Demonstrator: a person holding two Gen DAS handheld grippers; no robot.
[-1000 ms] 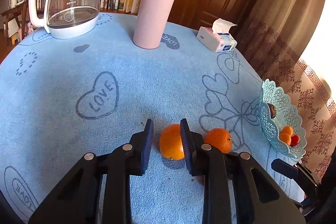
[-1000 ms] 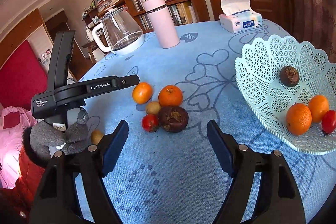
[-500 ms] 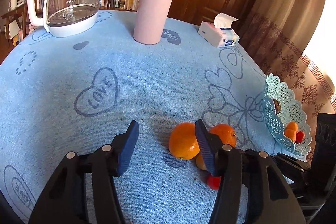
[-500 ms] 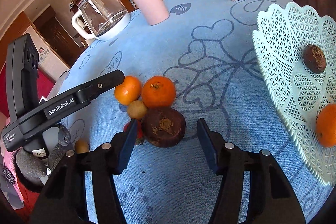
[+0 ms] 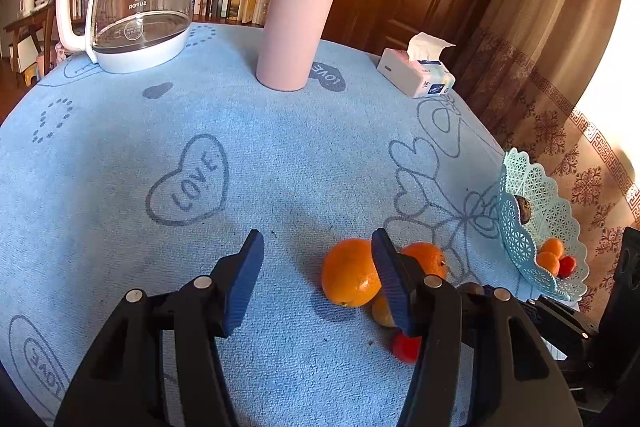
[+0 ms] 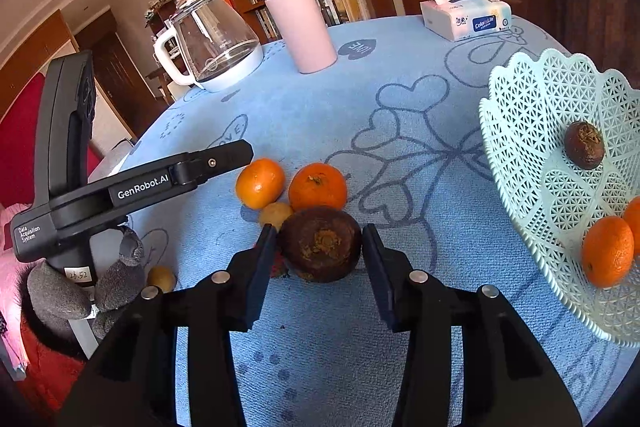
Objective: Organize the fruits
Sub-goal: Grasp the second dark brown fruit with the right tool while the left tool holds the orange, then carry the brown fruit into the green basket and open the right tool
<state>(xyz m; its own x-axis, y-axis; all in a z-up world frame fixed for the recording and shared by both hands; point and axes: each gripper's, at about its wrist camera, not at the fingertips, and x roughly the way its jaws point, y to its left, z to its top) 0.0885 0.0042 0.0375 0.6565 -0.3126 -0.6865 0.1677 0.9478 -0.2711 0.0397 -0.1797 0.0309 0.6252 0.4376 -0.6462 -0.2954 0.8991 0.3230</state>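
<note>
A cluster of fruit lies on the blue cloth: two oranges (image 6: pixel 260 182) (image 6: pixel 317 186), a small yellow-brown fruit (image 6: pixel 275 213), a dark brown fruit (image 6: pixel 321 243) and a red fruit (image 5: pixel 405 347). My right gripper (image 6: pixel 319 251) is open, its jaws on either side of the dark brown fruit with small gaps. My left gripper (image 5: pixel 318 279) is open and empty, left of the nearer orange (image 5: pixel 351 278); it also shows in the right wrist view (image 6: pixel 240 151). The pale green lattice basket (image 6: pixel 532 163) at right holds a dark fruit (image 6: pixel 584 145), oranges (image 6: pixel 607 256) and a red fruit.
A glass kettle (image 5: pixel 136 3), a pink tumbler (image 5: pixel 298 23) and a tissue box (image 5: pixel 418 73) stand at the table's far side. A small yellow fruit (image 6: pixel 161 277) lies near the left hand. The table edge and a curtain are behind the basket.
My left gripper opened and drew back left from the orange it stood around. My right gripper moved forward and narrowed so that the dark brown fruit sits between its jaws.
</note>
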